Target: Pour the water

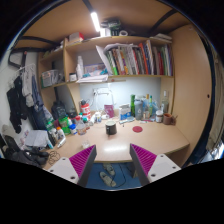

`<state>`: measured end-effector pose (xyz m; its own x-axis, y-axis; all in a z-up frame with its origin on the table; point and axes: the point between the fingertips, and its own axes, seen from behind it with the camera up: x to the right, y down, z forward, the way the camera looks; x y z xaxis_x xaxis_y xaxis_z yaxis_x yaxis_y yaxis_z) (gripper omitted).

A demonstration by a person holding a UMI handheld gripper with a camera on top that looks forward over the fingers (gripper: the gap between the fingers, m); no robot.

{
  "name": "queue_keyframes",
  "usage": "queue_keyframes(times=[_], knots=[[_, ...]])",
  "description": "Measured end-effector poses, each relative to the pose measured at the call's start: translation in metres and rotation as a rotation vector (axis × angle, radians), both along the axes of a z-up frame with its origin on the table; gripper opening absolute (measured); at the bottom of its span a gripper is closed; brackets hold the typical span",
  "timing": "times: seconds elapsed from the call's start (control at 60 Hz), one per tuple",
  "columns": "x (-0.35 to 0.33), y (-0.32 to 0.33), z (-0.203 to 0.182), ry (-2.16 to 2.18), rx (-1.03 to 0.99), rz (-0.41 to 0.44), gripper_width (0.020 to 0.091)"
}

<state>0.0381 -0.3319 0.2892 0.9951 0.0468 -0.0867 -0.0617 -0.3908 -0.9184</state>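
Hovering well back from the worktop [112, 143] right now, with the gripper [113, 160] held up high and its fingers spread wide, nothing between the pink pads [82, 158]. So no grab yet, this looks like the approach stage to me.

For a pouring job you need a vessel with water, and the likeliest candidate I can spot is the tall green bottle [132, 105] standing upright toward the back of the worktop, well beyond the fingers. There's also a small dark cup [111, 128] nearer the middle, with a pink round thing [137, 129] lying flat just beside it to the right. Can't tell from here whether the bottle has a cap on, or what's in it.

The left side of the worktop is packed with a cluster of small bottles and jars [62, 128], and a bookshelf [130, 62] sits above everything.

If I were doing this, I'd go straight in down the bare middle strip, keep the fingers wide until the bottle's body sits between the pads, then squeeze around mid-height so it doesn't tip. Stay away from the left clutter, easy to knock stuff over there. Line up the cup before tilting anything.
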Motion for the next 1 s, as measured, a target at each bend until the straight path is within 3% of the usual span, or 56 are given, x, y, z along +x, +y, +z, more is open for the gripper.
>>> queue_keyframes(times=[0.367,0.533,0.817,1.0], knots=[[0.035,-0.020,0.012,-0.040,0.044,-0.130,0.0730],[0.047,-0.017,0.003,-0.069,0.033,-0.146,0.0733],[-0.017,0.055,-0.019,-0.108,0.074,0.020,0.0729],[-0.101,0.146,-0.073,-0.049,0.081,0.126,0.0724]])
